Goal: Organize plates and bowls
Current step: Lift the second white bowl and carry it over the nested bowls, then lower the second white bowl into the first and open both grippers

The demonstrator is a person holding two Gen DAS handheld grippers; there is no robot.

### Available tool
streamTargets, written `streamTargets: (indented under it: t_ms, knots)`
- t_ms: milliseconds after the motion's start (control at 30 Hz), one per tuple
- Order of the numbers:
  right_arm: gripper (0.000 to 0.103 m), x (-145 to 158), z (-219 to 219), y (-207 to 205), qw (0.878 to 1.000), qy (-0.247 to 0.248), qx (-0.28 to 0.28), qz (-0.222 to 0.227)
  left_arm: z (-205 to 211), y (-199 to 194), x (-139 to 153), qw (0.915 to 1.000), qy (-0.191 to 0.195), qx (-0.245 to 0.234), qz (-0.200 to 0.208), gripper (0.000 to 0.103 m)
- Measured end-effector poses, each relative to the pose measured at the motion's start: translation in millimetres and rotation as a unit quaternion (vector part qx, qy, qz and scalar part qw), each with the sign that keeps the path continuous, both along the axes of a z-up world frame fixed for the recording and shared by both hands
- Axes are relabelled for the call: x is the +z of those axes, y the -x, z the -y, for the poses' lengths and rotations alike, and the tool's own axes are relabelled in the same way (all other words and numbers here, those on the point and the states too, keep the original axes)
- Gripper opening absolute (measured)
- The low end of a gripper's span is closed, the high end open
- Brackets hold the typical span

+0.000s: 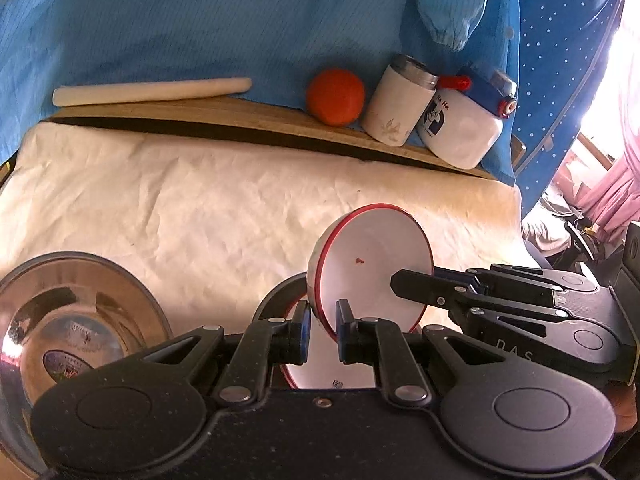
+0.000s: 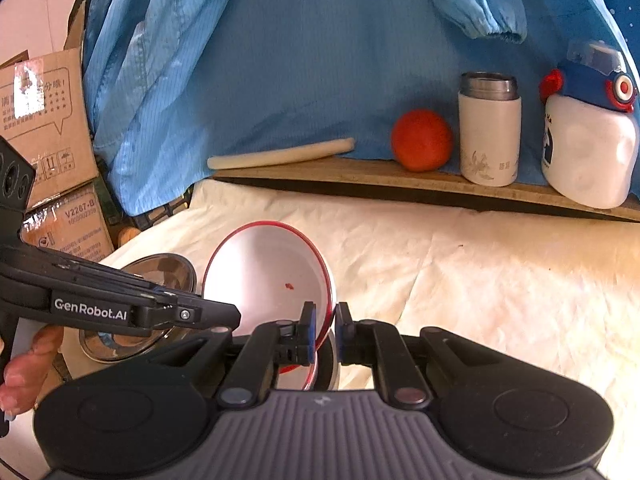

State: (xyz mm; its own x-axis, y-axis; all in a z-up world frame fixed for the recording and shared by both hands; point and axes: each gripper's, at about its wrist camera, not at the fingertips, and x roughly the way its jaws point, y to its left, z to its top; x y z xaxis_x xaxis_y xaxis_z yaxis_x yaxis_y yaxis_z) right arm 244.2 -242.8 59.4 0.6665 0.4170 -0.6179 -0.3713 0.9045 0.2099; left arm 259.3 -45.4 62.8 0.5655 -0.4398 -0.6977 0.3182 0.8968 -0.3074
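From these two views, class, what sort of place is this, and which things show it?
Probably a makeshift home or workshop table, not a proper kitchen: a wrinkled white cloth covers it, cardboard boxes are stacked beside it, and blue clothing hangs behind a board holding a thermos.

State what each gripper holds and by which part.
Both grip the tilted red-rimmed white bowl by its rim: the left gripper at one edge, the right gripper at the opposite edge.

We see a glossy, smooth white bowl (image 1: 372, 264) with a red rim, beside a shiny metal bowl (image 1: 76, 320). The table cover (image 1: 200, 208) looks like creased matt cloth. Along its far edge runs a rough wooden board (image 2: 400, 182). Both grippers (image 1: 323, 326) (image 2: 323, 330) look like matt black plastic.
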Motion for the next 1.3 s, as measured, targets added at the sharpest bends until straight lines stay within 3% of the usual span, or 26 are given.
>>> streamTargets:
  t_ms: [467,833,1300]
  knots:
    - [0.011,-3.1,-11.6,5.8,0.999,0.030,0.022,-0.032,-3.0,5.1,-9.4,0.9992,-0.009,-0.010,-0.037,0.015]
    - [0.012,-5.8,-15.3,3.2,0.996,0.048,0.038,-0.066,-3.2,11.2,-8.0,0.9990,-0.014,-0.015,-0.041,0.015]
    - [0.021,-2.7,-14.8,0.5,0.994,0.044,0.052,-0.090,-9.2,8.7,-9.1,0.9984,-0.016,-0.007,-0.054,0.019]
